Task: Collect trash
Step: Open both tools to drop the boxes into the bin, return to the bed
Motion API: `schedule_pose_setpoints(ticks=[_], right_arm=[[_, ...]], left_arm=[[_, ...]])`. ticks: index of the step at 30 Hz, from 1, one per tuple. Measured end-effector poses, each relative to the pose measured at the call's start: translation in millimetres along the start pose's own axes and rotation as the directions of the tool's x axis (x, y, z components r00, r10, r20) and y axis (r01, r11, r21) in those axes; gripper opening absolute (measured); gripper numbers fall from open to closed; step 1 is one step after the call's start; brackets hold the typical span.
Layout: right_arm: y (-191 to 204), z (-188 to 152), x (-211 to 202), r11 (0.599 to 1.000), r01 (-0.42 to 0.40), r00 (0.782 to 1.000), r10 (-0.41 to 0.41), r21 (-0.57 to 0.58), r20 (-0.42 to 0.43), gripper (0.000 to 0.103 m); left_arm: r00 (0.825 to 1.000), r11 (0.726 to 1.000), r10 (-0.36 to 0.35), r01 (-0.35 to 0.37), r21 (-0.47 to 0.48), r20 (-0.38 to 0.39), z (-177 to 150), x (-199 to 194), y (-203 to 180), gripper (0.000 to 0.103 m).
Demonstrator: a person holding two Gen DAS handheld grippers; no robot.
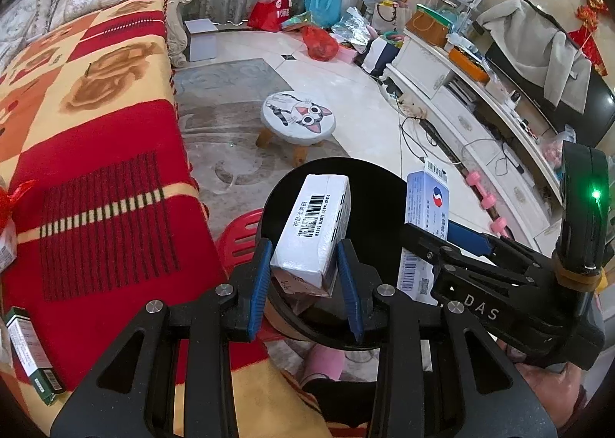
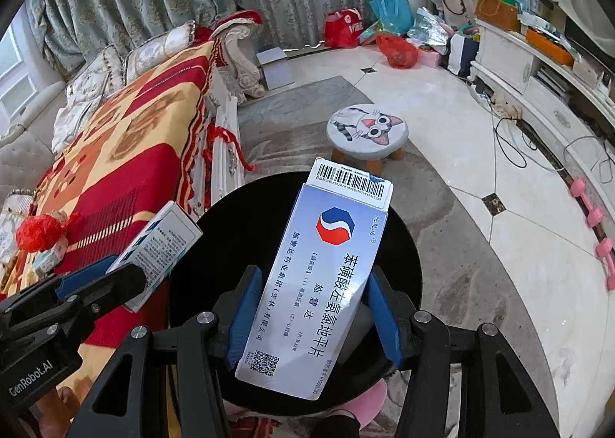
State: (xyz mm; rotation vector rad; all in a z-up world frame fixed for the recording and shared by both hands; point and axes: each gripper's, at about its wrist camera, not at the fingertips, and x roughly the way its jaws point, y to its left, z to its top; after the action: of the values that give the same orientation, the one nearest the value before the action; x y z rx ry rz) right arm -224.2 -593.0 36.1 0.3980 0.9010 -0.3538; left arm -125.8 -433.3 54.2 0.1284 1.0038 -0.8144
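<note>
- White medicine box (image 1: pixel 313 230): pinched between the blue pads of my left gripper (image 1: pixel 306 280), upright above the black bin (image 1: pixel 369 184).
- Blue medicine box (image 2: pixel 311 284): clamped in my right gripper (image 2: pixel 313 313), tilted over the same bin mouth.
- Green box (image 1: pixel 30 353) lies on the red-and-yellow blanket (image 1: pixel 96 169), well apart to my left.

Sofa blanket (image 1: pixel 96 153): red, orange and cream checks, spread over the seat.
On the blanket, near end: green-edged box (image 1: pixel 32 353) flat at its edge; red-ribboned packet (image 2: pixel 42 236) beside it.
Floor (image 2: pixel 511 230): pale tile, grey rug (image 1: pixel 230 123) beside the blanket.
On the rug: cat-face stool (image 1: pixel 298 119).
Past the stool on the tile: pink dumbbells (image 1: pixel 488 203), red plastic bag (image 1: pixel 319 43).
</note>
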Motion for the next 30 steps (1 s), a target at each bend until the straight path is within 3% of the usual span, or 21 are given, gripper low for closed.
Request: schedule_pose_setpoints(ticks=[3,6,8,10,30], right_arm=[[-2.0,2.7,-0.3,1.0,0.014,1.0,-0.014,0.01,0.007,0.054],[-3.7,4.4,-2.3,1.0,0.018,1.0,-0.019,0.023,0.012,0.063],[-4.8,4.2,-4.5,0.999,0.02,1.0,-0.021,0.032,0.019,0.064],[-4.5,3.1,-6.1,0.999,0.02,1.0,-0.021,0.034,0.016,0.064],[53.3,-9.2,-20.8,0.998,-0.042,0.999,0.042,-0.043,0.007,0.067]], left_arm=[[1.0,1.0,-0.021,0.021,-0.013,0.0,1.0,1.9,0.7,0.033],[1.0,1.0,-0.026,0.025,-0.017,-0.001,2.4,2.9,0.2,0.035],[1.0,1.0,-0.021,0.021,-0.021,-0.001,2.1,2.2,0.6,0.047],[1.0,0.999,-0.026,0.026,-0.033,0.004,1.8,0.4,2.9,0.05],[0.986,0.986,0.154,-0.149,-0.081,0.067,-17.2,-58.3,46.2,0.05]])
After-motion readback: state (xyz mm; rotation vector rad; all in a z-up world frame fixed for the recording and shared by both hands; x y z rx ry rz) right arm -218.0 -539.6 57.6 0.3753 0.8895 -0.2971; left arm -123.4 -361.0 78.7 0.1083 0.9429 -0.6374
